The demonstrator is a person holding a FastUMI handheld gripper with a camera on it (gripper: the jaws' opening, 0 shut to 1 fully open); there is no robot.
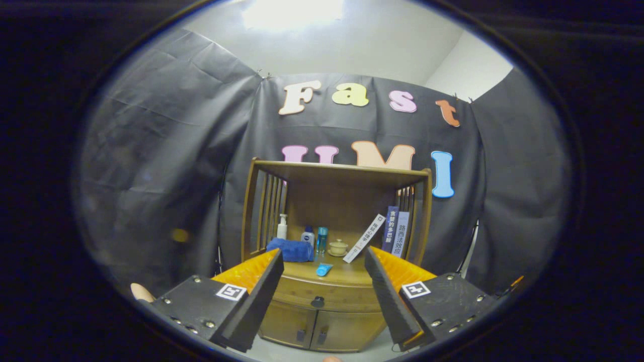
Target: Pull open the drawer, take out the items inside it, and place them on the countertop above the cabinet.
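From where I sit I count one wooden cabinet straight ahead, and I'll place everything against it. It has one drawer across its front, shut, with one dark round knob at its middle, and two small doors below the drawer, each with a dark handle.

On the countertop above the drawer I count: one folded blue towel toward the cabinet's left side, one white pump bottle behind it, one small white bottle with a blue cap, one slim teal bottle beside that, one pale lidded cup on a saucer near the middle, and one blue tube lying flat near the front edge. At the right side stand three books: one white one leaning over, two dark ones more nearly upright. One shelf roof with slatted sides covers the countertop.

My gripper is level, pointed squarely at the cabinet front and well short of it. Its two fingers are spread wide, holding nothing; the drawer knob and the tube sit in the gap between them, beyond the tips. What the drawer contains I cannot tell.
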